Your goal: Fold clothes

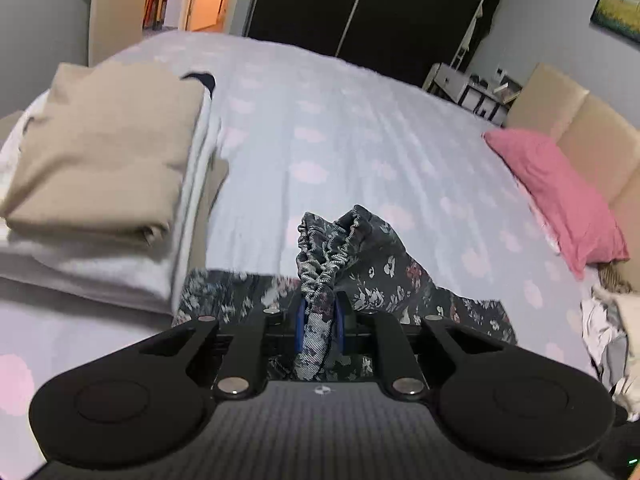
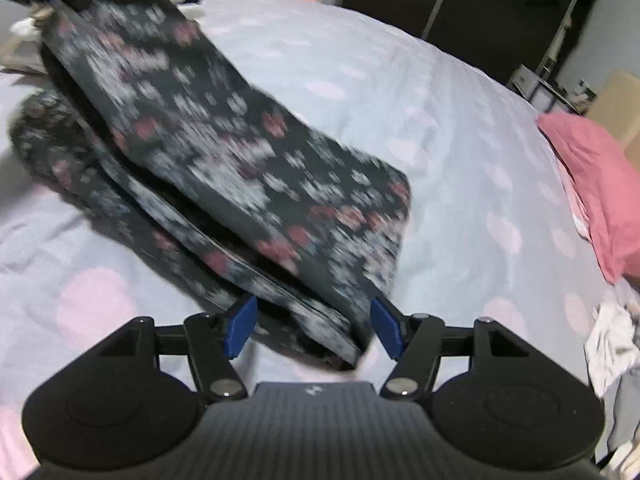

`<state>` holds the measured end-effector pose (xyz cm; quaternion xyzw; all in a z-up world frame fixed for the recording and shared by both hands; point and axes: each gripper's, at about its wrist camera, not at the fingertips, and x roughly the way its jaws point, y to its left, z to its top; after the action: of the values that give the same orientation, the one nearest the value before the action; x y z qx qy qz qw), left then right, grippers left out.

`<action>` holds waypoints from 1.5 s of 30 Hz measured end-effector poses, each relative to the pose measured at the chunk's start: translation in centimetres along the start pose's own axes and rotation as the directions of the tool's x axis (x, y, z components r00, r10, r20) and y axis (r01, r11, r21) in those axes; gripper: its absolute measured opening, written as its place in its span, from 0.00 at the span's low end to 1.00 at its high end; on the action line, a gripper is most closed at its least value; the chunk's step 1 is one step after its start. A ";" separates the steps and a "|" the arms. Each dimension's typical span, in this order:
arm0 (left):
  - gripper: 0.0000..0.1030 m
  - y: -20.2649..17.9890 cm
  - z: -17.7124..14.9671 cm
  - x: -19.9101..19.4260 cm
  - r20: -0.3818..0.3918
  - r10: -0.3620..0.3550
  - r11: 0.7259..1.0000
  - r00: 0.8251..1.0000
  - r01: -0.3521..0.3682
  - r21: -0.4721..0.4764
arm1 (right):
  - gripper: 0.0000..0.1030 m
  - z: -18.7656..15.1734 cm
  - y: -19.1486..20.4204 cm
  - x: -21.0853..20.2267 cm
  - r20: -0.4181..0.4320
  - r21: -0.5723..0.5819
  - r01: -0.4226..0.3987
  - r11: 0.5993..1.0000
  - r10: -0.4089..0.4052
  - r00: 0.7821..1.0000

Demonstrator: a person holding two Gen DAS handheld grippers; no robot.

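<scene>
My left tool pinches the trousers by the waistband for folding; my right tool gapes empty.

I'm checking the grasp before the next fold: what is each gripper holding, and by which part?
The left gripper is shut on the floral trousers at the bunched elastic waistband. The right gripper is open, holding nothing; the trousers' lower end lies between its fingers.

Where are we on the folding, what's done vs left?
Done: a stack of folded clothes sits on the bed. In hand: the dark floral garment; the left gripper is shut on its elastic waistband, while the right gripper is open around the doubled lower end, so it looks mid-fold. Left: finishing it, plus a crumpled pile near the pink pillow.
</scene>
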<state>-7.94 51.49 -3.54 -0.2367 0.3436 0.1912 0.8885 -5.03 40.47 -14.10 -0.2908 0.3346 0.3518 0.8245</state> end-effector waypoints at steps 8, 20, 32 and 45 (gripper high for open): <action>0.12 3.1 -0.3 0.3 -0.029 0.068 0.997 0.997 -0.069 -0.030 | 0.63 -0.6 -0.9 1.4 -0.036 0.025 0.019 0.999 -0.018 0.999; 0.14 7.3 -3.3 4.9 -0.157 0.210 0.978 0.965 -0.209 0.022 | 0.63 0.3 -1.8 0.3 -0.038 0.108 -0.044 0.993 0.049 0.998; 0.49 4.7 -3.7 2.9 -0.065 0.312 0.942 0.948 -0.300 0.152 | 0.64 2.1 -7.2 -0.7 0.053 0.474 -0.226 0.851 0.228 0.972; 0.49 1.3 -5.6 3.5 -0.145 0.314 0.922 0.938 -0.265 0.283 | 0.43 -2.0 -9.0 7.7 -0.002 0.773 -0.266 0.576 0.421 0.907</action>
<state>-9.09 50.06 -10.06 -0.0821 0.4791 0.2510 0.8371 5.31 36.71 -18.90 0.1197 0.5753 0.3041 0.7498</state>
